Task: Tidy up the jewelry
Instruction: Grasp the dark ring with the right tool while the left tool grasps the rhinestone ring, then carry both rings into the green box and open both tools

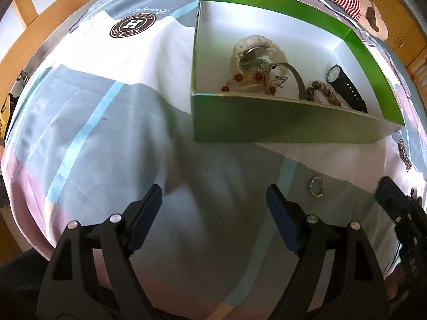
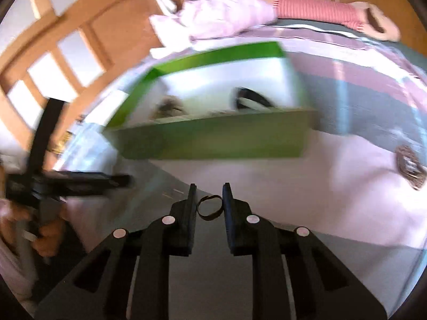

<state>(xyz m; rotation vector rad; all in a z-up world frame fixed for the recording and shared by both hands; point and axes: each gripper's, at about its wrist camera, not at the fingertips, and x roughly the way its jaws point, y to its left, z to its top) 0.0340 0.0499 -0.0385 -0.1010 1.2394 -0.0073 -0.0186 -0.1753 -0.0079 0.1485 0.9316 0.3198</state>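
My right tool [image 2: 209, 196] is pinched on a thin dark ring [image 2: 209, 208], lifted clear of the bed [image 2: 333, 186] just short of the green box [image 2: 213, 144]. It looks light, stiff and slippery, so I grip across the band, not the edge. My left tool [image 1: 214, 200] hangs with its jaws wide apart and empty. A beaded ring [image 1: 316, 186] lies on the bed beside it.
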